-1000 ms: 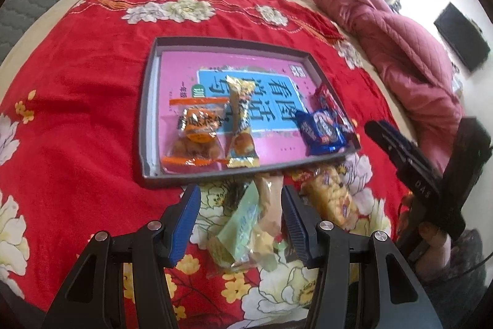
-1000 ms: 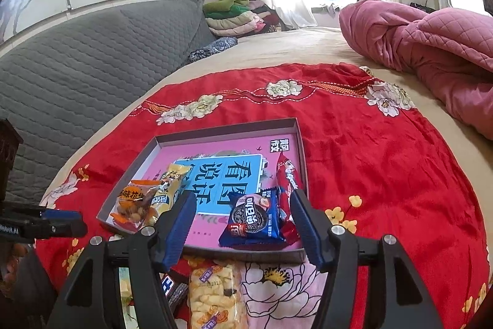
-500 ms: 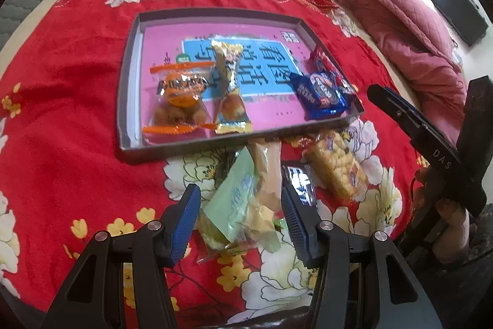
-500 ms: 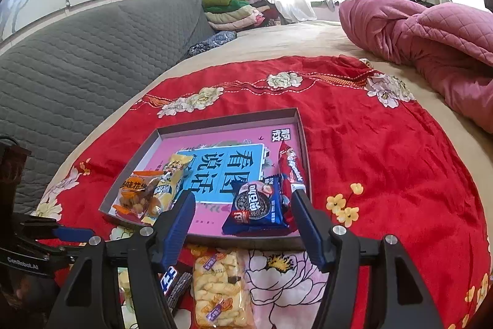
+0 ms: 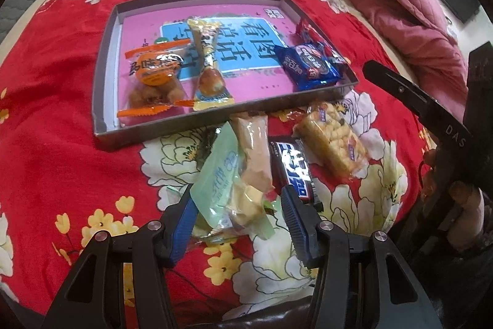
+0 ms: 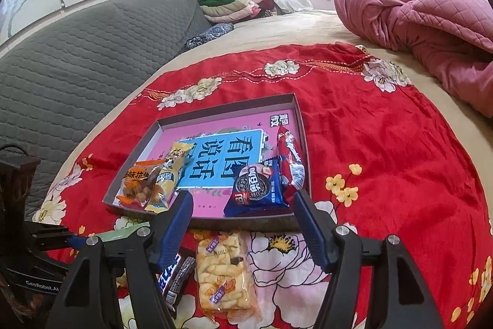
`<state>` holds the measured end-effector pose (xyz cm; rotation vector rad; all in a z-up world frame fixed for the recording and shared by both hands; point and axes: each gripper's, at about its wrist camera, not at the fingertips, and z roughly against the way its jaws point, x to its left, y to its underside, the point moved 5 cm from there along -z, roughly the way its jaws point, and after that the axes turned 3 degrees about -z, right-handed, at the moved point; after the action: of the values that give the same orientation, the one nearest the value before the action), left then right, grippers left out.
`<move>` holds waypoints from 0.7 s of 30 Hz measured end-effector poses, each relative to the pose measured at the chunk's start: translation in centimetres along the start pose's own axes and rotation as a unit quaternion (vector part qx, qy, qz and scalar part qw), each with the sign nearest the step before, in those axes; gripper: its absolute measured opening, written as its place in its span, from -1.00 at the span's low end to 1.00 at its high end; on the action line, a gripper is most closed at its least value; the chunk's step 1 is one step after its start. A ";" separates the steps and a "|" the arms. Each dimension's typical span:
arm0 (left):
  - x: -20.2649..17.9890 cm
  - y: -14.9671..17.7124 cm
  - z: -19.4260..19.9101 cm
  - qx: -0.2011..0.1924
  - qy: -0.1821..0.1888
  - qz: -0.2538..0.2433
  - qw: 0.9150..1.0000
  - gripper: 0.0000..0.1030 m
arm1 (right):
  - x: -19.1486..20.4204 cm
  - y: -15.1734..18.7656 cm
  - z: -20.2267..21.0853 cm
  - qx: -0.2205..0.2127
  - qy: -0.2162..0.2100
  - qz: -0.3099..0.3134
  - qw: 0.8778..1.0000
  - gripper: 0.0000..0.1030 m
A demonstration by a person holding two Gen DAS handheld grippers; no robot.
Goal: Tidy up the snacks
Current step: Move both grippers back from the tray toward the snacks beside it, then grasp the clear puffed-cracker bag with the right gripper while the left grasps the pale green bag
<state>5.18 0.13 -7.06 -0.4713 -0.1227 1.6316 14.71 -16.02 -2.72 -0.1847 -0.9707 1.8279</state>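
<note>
A grey tray (image 5: 138,137) (image 6: 228,110) on the red floral cloth holds an orange nut packet (image 5: 154,73), a gold packet (image 5: 206,63), a blue cookie packet (image 5: 308,67) (image 6: 257,184) and a red packet (image 6: 289,156). In front of the tray lie a green packet (image 5: 215,174), a beige packet (image 5: 254,150), a dark chocolate bar (image 5: 294,165) (image 6: 177,276) and a clear rice-cracker packet (image 5: 332,141) (image 6: 223,270). My left gripper (image 5: 237,196) is open, low over the green and beige packets, which lie between its fingers. My right gripper (image 6: 242,195) hangs open above the tray's near edge, holding nothing.
The red cloth (image 6: 385,159) covers a bed. A pink quilt (image 6: 416,20) is bunched at the far right. A grey padded backrest (image 6: 77,57) runs along the left, with folded clothes (image 6: 234,2) behind. A person's hand (image 5: 462,196) holds the right gripper.
My left gripper has come down and closer to the green and beige packets, which now sit between its fingers. The right gripper has hardly moved.
</note>
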 end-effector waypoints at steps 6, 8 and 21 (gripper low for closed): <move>-1.0 0.3 -0.6 0.007 -0.017 -0.030 0.999 0.09 | 0.1 0.7 -0.3 0.021 0.001 0.001 1.000 0.30; -1.2 0.4 -0.7 0.008 -0.027 -0.042 0.999 0.09 | 0.1 1.1 -0.6 0.034 0.003 0.004 0.999 0.31; -1.8 1.0 -1.8 0.017 -0.059 -0.083 0.995 0.09 | 1.0 4.8 -2.2 0.118 0.016 0.028 0.992 0.31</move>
<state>4.99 -2.07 -8.62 -0.3303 -0.2173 1.4955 12.00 -14.83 -7.20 -0.0954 -0.7250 1.9685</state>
